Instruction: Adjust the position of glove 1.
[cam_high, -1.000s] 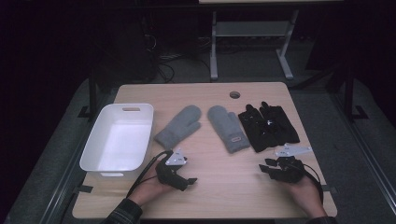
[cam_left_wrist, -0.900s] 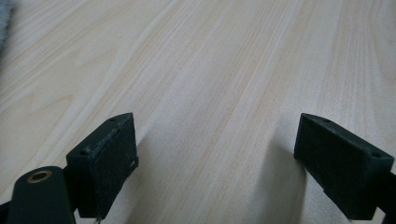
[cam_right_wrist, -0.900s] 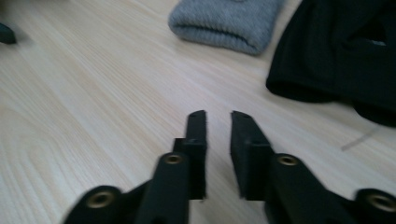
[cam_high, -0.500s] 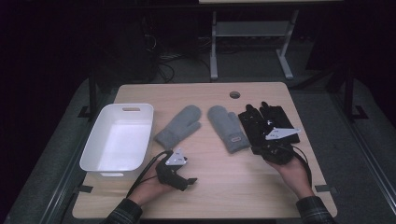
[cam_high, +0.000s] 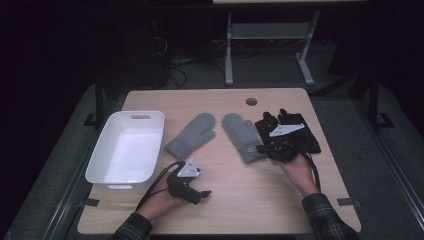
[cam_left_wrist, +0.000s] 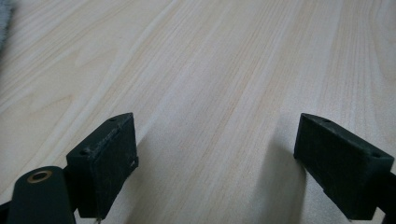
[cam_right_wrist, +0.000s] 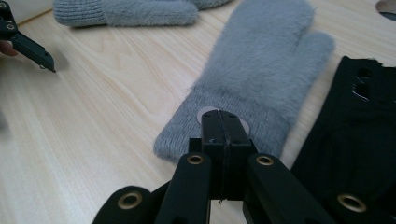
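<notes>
Risk of pushing right grey mitten (cam_right_wrist: 261, 74) away, right gripper (cam_right_wrist: 225, 122) arriving with jaws together, left gripper (cam_left_wrist: 215, 158) jaws apart.

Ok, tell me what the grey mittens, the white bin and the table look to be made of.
Grey mittens: apparently fuzzy knit fabric, wool or fleece; soft nap, ribbed cuffs.
White bin: looks like moulded plastic; smooth, slightly glossy walls, cut-out handle.
Table: pale wood or wood-look laminate; matte, with straight grain lines. The look leaves it open which.
</notes>
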